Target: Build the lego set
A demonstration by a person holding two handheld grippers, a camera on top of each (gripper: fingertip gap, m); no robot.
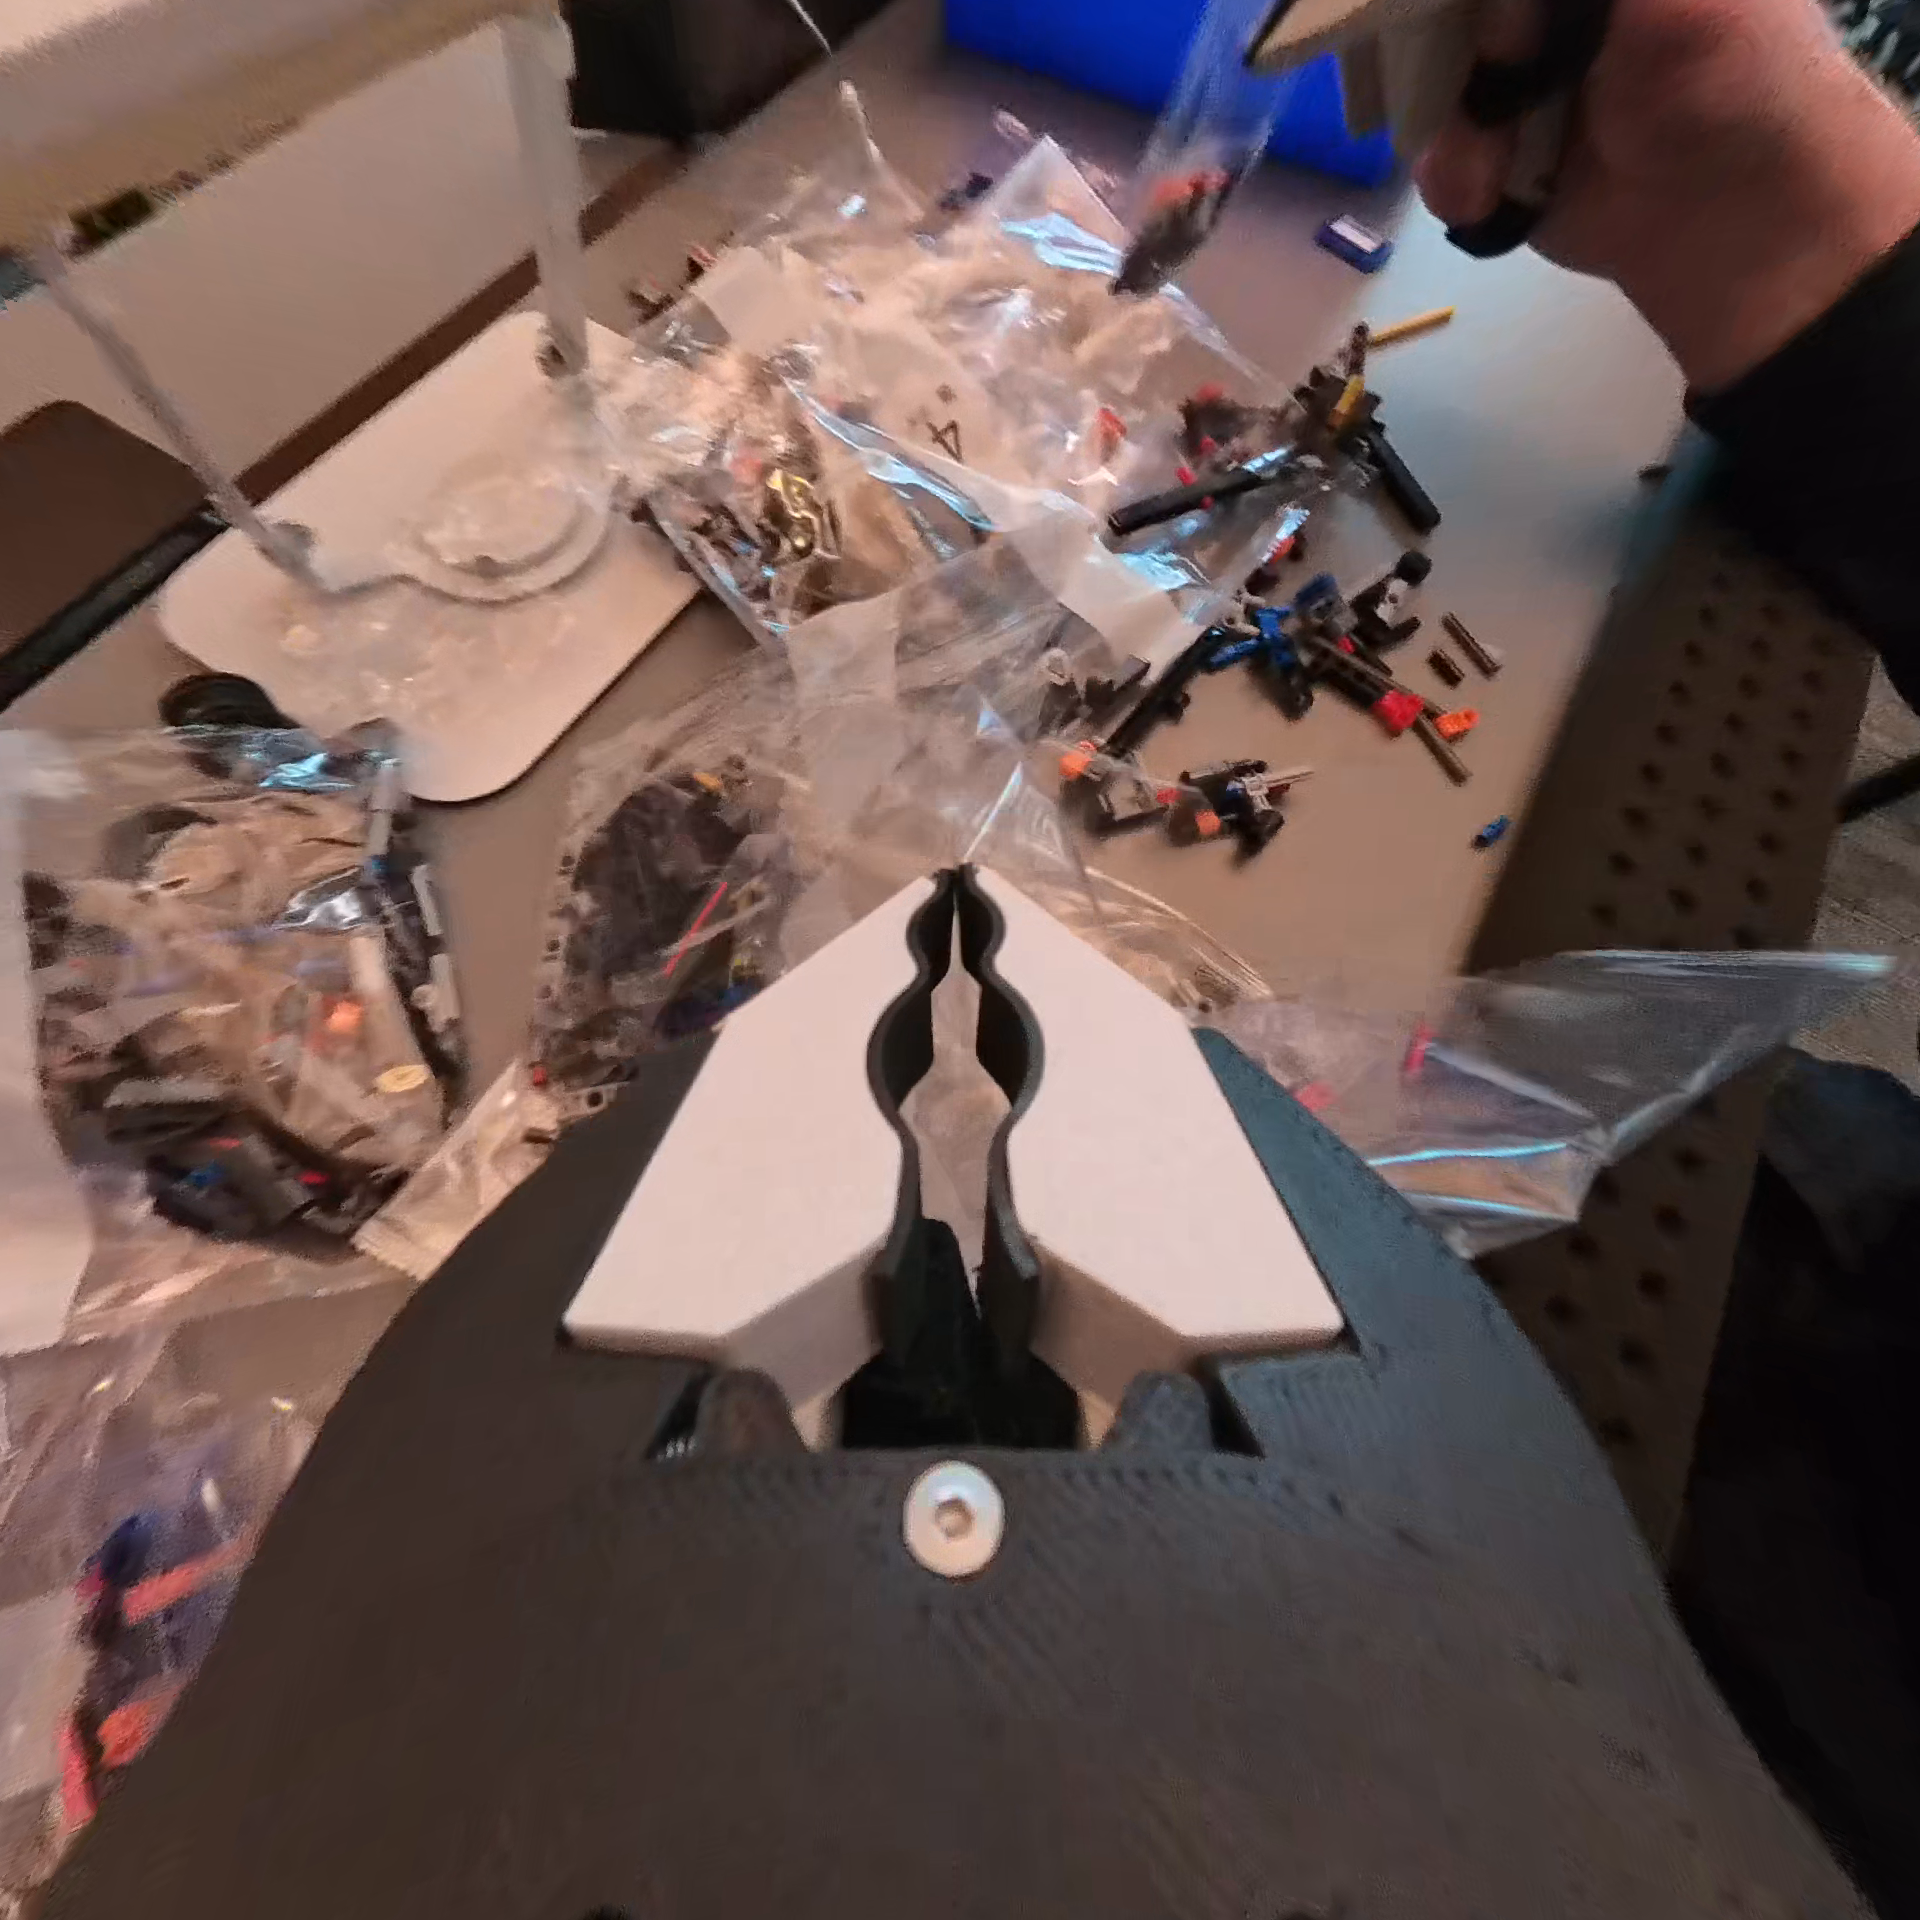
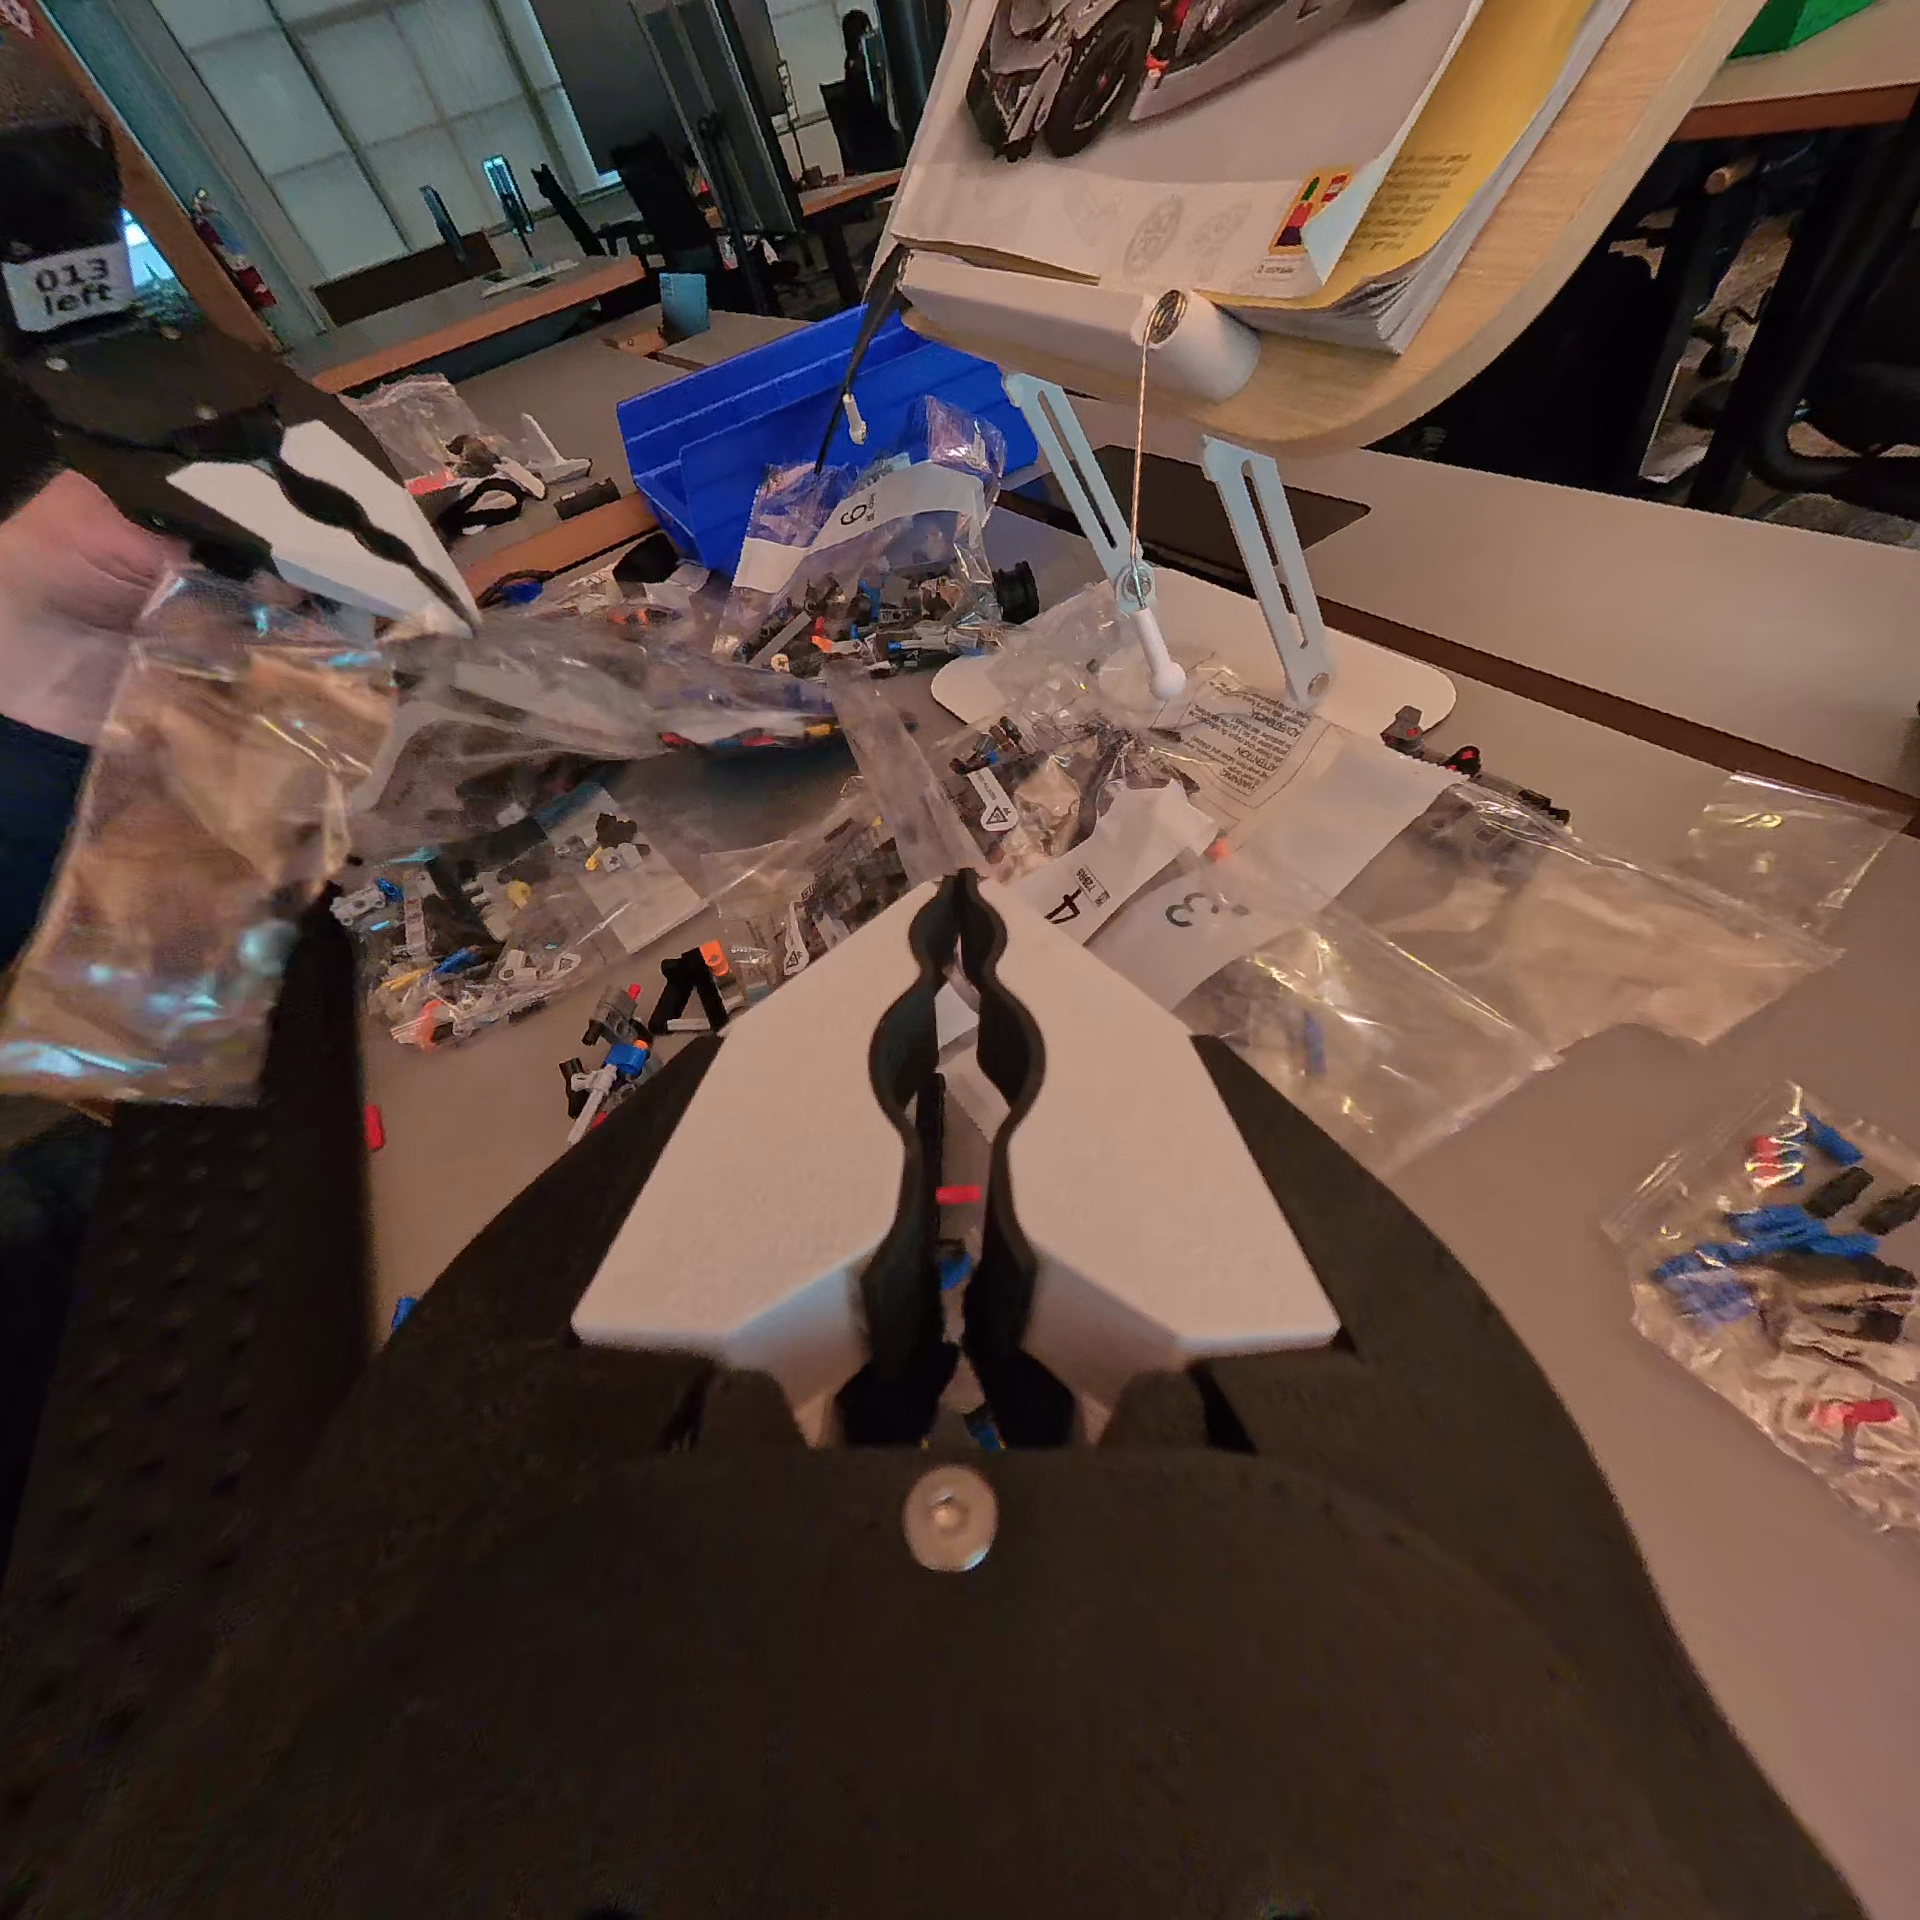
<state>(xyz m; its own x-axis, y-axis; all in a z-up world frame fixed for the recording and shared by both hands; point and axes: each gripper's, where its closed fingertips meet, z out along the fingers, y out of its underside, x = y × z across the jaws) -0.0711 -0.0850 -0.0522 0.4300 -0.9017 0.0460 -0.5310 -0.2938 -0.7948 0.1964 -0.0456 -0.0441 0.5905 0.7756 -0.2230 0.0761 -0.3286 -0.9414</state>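
Both grippers clamped | left gripper (image 1: 957,878) pinches clear plastic bag (image 1: 914,717) at fingertips | right gripper (image 2: 958,881) pinches small parts bag (image 2: 909,774) at fingertips

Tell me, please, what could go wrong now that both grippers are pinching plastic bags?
1. The right gripper pinches a thin edge of a clear bag with small pieces hanging inside; it may slip or tear, scattering them among the loose pieces on the table.
2. The left gripper holds a crumpled bag beside the table edge; pieces could drop off.
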